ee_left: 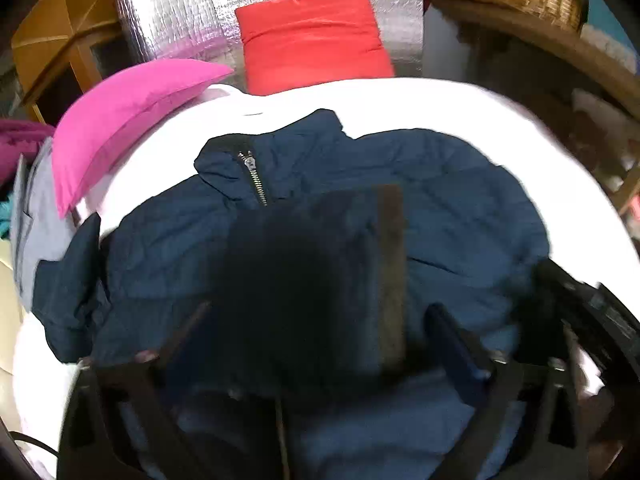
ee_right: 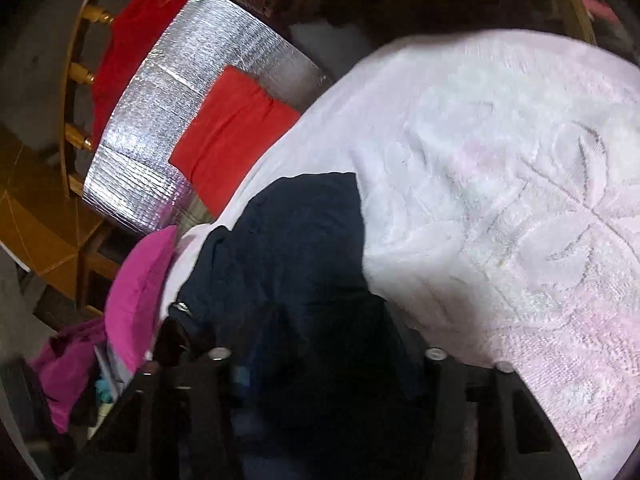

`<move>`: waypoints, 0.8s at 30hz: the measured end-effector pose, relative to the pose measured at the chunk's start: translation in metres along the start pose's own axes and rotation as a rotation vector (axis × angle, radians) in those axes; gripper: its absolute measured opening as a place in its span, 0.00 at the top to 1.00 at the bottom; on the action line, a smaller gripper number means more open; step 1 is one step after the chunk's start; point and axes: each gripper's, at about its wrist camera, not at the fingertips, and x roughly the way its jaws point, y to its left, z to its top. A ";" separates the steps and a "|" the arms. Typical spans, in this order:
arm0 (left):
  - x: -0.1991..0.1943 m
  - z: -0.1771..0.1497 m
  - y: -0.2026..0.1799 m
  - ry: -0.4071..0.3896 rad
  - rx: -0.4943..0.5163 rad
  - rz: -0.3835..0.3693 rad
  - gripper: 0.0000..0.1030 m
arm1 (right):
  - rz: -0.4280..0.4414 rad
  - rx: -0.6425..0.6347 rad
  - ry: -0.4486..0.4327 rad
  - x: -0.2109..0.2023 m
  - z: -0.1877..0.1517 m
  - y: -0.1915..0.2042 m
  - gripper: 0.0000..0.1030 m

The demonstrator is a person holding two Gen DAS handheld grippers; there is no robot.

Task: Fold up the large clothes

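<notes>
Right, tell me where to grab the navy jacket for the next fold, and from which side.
Probably best taken at the loose sleeve bunched at the navy jacket's left edge, coming in from the left. It hangs off the white blanket with free edges, so fingers can close around it. The body lies flat, offering less to pinch, and the collar zip is stiff.

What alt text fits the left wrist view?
A navy zip-up jacket lies spread on a white bedspread, with a blurred fold of it lifted between the fingers of the left gripper at the bottom of the frame. Behind it sit a pink pillow and a red cushion against silver foil padding.
</notes>
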 end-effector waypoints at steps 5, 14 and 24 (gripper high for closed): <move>0.009 0.008 0.029 0.031 -0.081 -0.116 0.71 | -0.010 -0.049 -0.033 -0.002 -0.005 0.010 0.55; -0.057 0.021 0.134 -0.063 -0.046 -0.054 0.74 | -0.022 -0.069 -0.048 -0.011 -0.008 0.006 0.55; -0.111 -0.020 0.312 -0.115 -0.210 0.072 0.34 | 0.030 -0.177 -0.101 -0.044 -0.021 0.043 0.33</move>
